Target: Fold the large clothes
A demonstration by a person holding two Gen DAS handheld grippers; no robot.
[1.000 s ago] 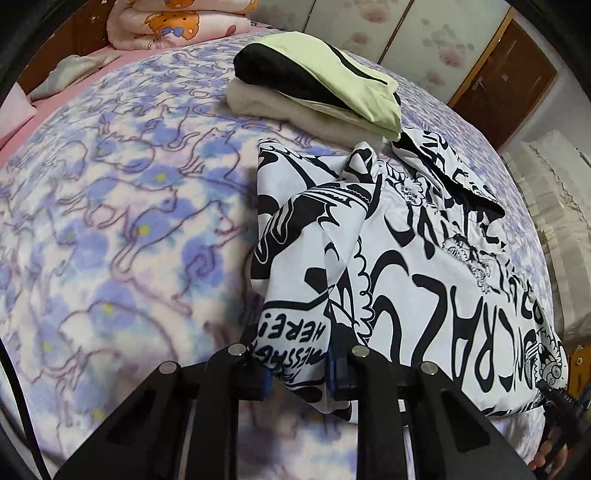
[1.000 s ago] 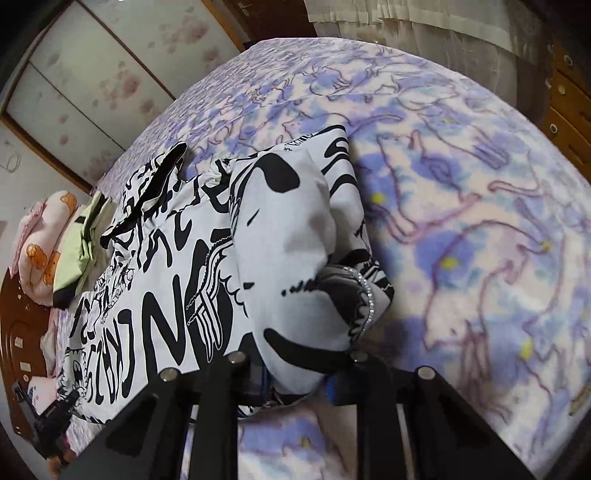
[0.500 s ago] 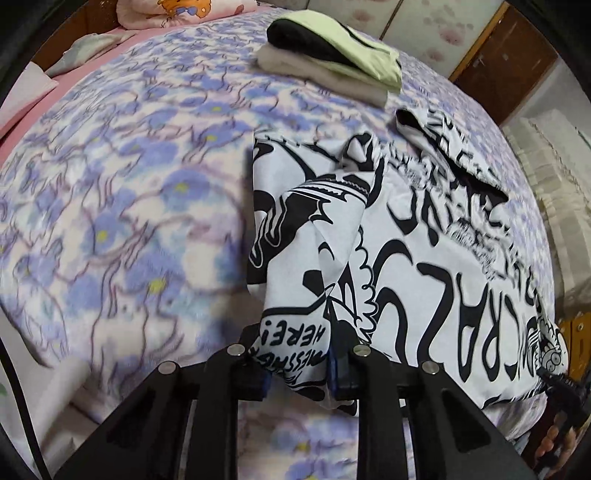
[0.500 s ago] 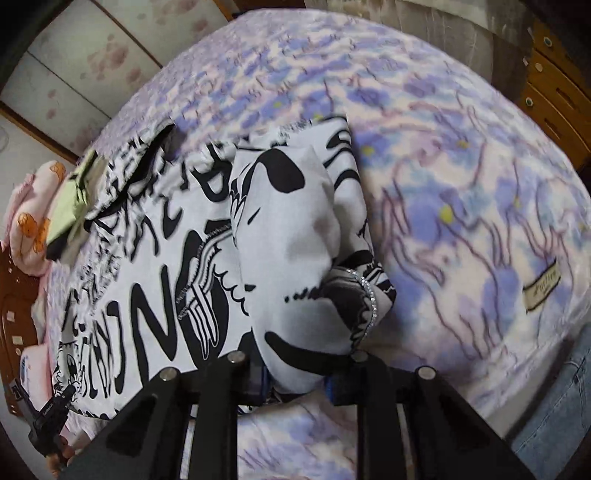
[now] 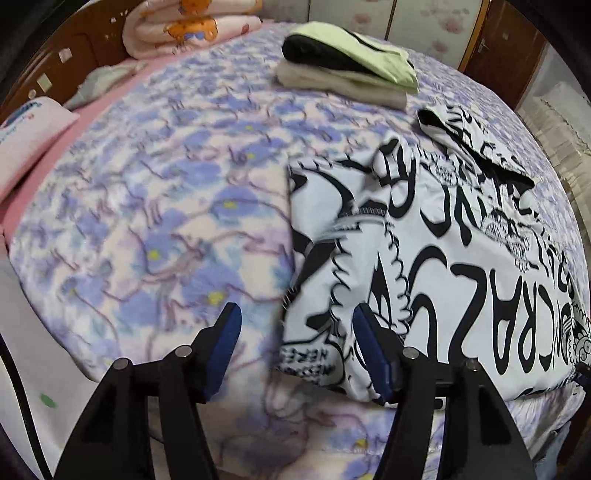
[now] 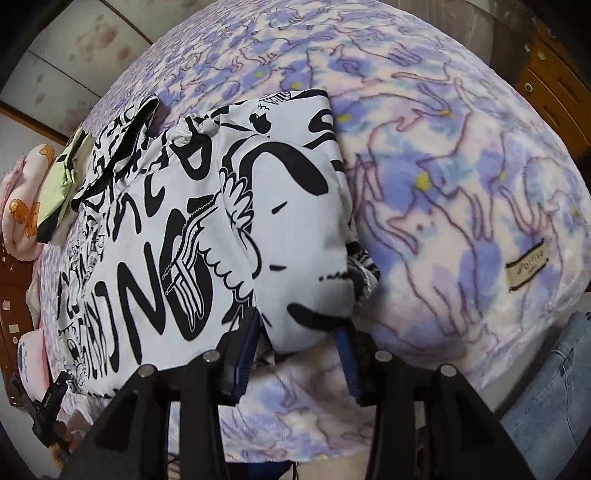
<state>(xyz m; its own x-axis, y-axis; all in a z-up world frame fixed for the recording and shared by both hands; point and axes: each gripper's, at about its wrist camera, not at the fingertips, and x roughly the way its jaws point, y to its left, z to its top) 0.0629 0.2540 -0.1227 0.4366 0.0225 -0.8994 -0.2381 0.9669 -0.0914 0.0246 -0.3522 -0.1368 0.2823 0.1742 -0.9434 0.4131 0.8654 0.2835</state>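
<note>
A large white garment with black graffiti print (image 5: 454,251) lies on the bed, both sleeves folded in over its body. My left gripper (image 5: 295,343) is open at the near edge; the folded left sleeve end lies loose between its blue pads. In the right wrist view the same garment (image 6: 177,236) spreads to the left. My right gripper (image 6: 299,350) is open, its pads apart on either side of the folded right sleeve end (image 6: 306,266). The other gripper (image 6: 48,402) shows at the far left edge.
The bed has a purple-flower fleece blanket (image 5: 147,206). A stack of folded clothes (image 5: 347,70) sits at the far side. A pink rolled quilt (image 5: 184,26) and pillow (image 5: 26,136) lie by the wooden headboard. Drawers (image 6: 554,85) stand right of the bed.
Both grippers have opened and let go of the sleeve ends, which now rest on the bed. Both grippers have drawn back toward the bed's near edge.
</note>
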